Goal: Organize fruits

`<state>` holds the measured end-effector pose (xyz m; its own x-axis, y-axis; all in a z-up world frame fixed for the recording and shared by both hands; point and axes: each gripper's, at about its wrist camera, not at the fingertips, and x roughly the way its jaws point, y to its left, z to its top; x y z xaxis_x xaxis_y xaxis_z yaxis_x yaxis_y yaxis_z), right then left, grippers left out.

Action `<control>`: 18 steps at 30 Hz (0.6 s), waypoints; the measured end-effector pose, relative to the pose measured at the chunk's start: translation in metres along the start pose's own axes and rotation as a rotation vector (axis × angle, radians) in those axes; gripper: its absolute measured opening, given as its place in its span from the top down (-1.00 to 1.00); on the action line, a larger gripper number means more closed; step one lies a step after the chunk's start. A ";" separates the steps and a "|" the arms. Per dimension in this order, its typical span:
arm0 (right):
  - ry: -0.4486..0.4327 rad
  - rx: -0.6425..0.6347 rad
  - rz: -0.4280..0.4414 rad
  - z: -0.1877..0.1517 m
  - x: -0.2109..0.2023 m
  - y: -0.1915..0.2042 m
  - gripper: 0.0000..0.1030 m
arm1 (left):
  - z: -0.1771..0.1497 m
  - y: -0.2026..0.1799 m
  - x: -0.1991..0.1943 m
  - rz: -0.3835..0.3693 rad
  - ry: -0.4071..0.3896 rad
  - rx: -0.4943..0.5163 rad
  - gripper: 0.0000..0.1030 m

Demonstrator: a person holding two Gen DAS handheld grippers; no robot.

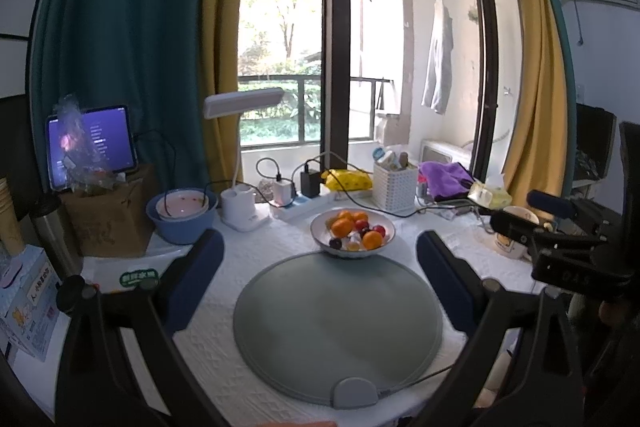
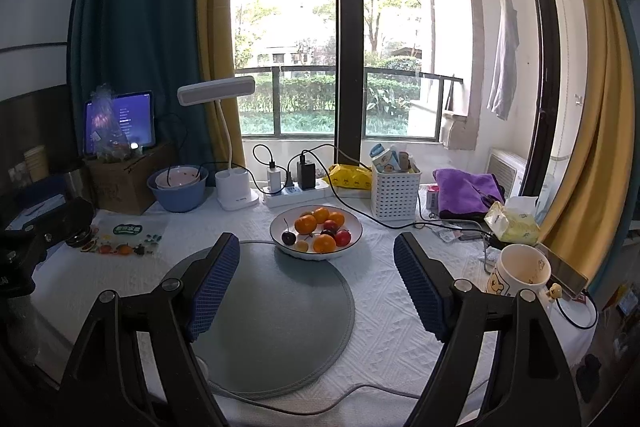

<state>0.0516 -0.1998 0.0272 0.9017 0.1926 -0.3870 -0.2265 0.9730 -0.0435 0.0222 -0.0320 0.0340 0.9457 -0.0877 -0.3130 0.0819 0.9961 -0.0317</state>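
Note:
A white bowl [image 1: 320, 229] [image 2: 276, 227] holds several oranges [image 1: 343, 227] [image 2: 306, 225], red fruits [image 2: 343, 237] and a dark cherry [image 2: 287, 237]. It stands at the far edge of a round grey mat [image 1: 338, 327] [image 2: 276, 315] on the white tablecloth. My left gripper [image 1: 320, 247] is open and empty, above the mat short of the bowl. My right gripper [image 2: 316, 247] is open and empty, its blue pads either side of the bowl's near rim in view. The right gripper's body shows in the left wrist view [image 1: 560, 239].
Behind the bowl are a power strip with chargers [image 2: 288, 193], a white desk lamp [image 2: 236, 195], a blue bowl [image 2: 178, 193], a white basket [image 2: 394, 193] and a purple cloth [image 2: 468, 193]. A cartoon mug [image 2: 518, 271] stands at right. A fruit-print bag [image 2: 128, 235] lies at left.

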 end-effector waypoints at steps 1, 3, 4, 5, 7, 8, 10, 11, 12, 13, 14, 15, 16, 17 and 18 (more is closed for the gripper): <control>0.001 0.001 0.000 0.000 0.000 0.000 -0.59 | 0.000 0.000 0.001 0.000 0.000 0.000 -0.90; 0.000 -0.001 0.000 0.000 0.000 -0.001 -0.59 | 0.002 0.000 0.000 0.002 -0.005 -0.001 -0.90; 0.000 0.000 0.000 0.000 0.000 -0.001 -0.59 | 0.002 0.000 0.000 0.001 -0.006 -0.001 -0.90; 0.000 0.000 0.000 0.000 0.000 -0.001 -0.59 | 0.002 0.000 0.001 0.001 -0.006 0.000 -0.90; 0.000 -0.001 0.000 0.000 0.000 -0.001 -0.59 | 0.002 0.000 0.000 0.000 -0.006 -0.001 -0.90; 0.000 -0.001 0.000 0.000 0.000 -0.001 -0.59 | 0.002 0.000 0.000 0.001 -0.007 0.000 -0.90; 0.000 -0.003 -0.002 0.000 0.000 -0.001 -0.59 | 0.002 0.000 0.000 0.000 -0.009 0.000 -0.90; 0.001 0.000 -0.001 0.000 0.000 -0.001 -0.59 | 0.002 0.000 0.000 0.001 -0.010 -0.001 -0.90; 0.001 0.000 -0.001 0.000 -0.001 -0.001 -0.59 | 0.002 0.000 0.001 0.000 -0.011 0.000 -0.90; 0.000 0.001 0.000 -0.001 -0.001 -0.002 -0.59 | 0.002 0.000 0.001 -0.001 -0.011 0.000 -0.90; 0.001 0.000 0.000 0.000 0.000 -0.002 -0.59 | 0.002 0.000 0.001 -0.003 -0.011 0.000 -0.90; 0.002 0.000 -0.001 -0.001 0.000 -0.002 -0.59 | 0.002 0.000 0.002 -0.003 -0.010 0.000 -0.90; 0.003 0.000 -0.001 -0.001 0.000 -0.003 -0.59 | 0.002 0.000 0.002 -0.005 -0.009 0.000 -0.90; 0.004 -0.001 -0.001 -0.001 0.000 -0.003 -0.59 | 0.001 -0.001 0.002 -0.014 -0.005 0.004 -0.90; 0.005 -0.002 -0.001 -0.001 0.001 -0.004 -0.59 | 0.001 -0.002 0.003 -0.019 -0.006 0.009 -0.90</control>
<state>0.0532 -0.2037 0.0262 0.9000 0.1911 -0.3919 -0.2265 0.9729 -0.0458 0.0251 -0.0339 0.0342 0.9457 -0.1062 -0.3072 0.1022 0.9943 -0.0294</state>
